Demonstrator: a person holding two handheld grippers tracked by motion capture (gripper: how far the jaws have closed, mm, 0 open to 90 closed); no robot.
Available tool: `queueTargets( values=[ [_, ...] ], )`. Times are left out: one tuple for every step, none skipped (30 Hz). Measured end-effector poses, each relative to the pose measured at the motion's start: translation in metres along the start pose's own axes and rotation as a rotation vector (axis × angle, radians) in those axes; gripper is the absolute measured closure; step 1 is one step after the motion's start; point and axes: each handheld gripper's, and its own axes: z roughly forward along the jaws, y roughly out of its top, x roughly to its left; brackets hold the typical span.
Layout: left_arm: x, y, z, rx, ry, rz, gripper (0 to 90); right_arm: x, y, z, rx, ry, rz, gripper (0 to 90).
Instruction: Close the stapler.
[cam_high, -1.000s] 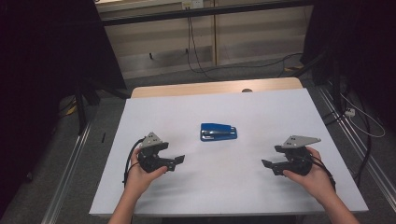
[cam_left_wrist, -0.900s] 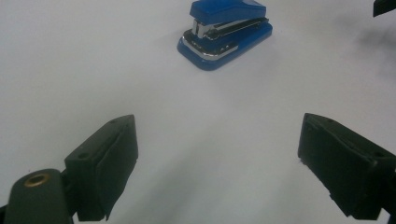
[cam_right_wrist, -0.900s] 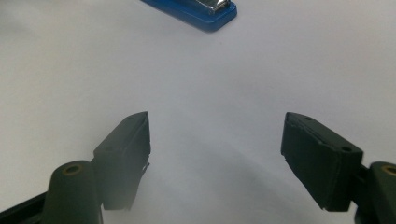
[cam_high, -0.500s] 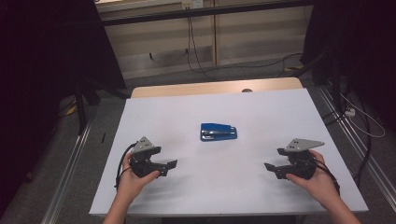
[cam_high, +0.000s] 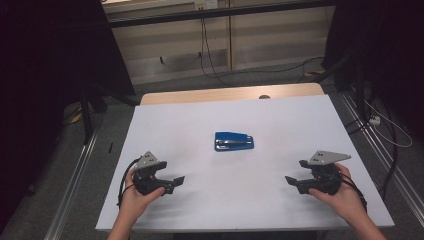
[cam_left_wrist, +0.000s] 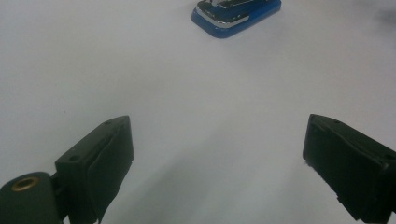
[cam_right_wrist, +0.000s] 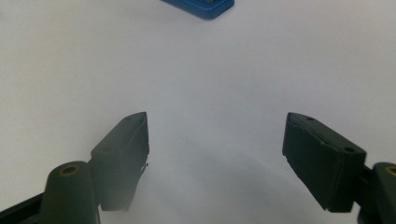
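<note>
Two grippers: left gripper (cam_high: 175, 180) and right gripper (cam_high: 292, 181), both released, nothing between the jaws.
Change: left gripper has drawn back toward the person, away from the stapler; grasp not yet begun.
Stapler: one blue stapler (cam_high: 233, 141), ahead of both grippers, between them, well apart.
Table: one white table (cam_high: 300, 120).

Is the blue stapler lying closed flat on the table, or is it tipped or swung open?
Closed and flat. The stapler rests on its base on the white table, top arm down along the body, nothing touching it.
</note>
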Motion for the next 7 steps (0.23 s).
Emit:
queueTargets(
  values=[
    [-0.0004, 0.0001, 0.0000, 0.001, -0.003, 0.004, 8.8, 0.0000, -0.0003, 0.0002, 0.001, 0.000, 0.000, 23.1],
    [-0.0011, 0.0002, 0.0002, -0.001, -0.007, 0.004, 8.8, 0.0000, -0.0006, 0.0005, 0.001, 0.003, 0.000, 23.1],
    [-0.0010, 0.0004, 0.0001, 0.002, -0.006, 0.010, 8.8, 0.0001, -0.0008, 0.0009, 0.000, 0.003, -0.001, 23.0],
    [-0.0007, 0.0003, 0.0003, 0.003, -0.009, 0.010, 8.8, 0.0002, -0.0009, 0.0011, 0.000, 0.002, -0.002, 22.9],
    [-0.0002, 0.0001, 0.0005, 0.003, -0.006, 0.011, 8.8, 0.0003, -0.0011, 0.0016, 0.002, 0.002, -0.002, 22.8],
    [-0.0002, -0.0002, 0.0009, 0.001, -0.004, 0.005, 8.6, 0.0003, -0.0012, 0.0018, 0.001, 0.001, -0.003, 22.7],
    [0.0009, -0.0002, 0.0008, 0.001, 0.001, 0.004, 8.4, 0.0002, -0.0013, 0.0019, 0.001, 0.000, -0.003, 22.4]
  ],
)
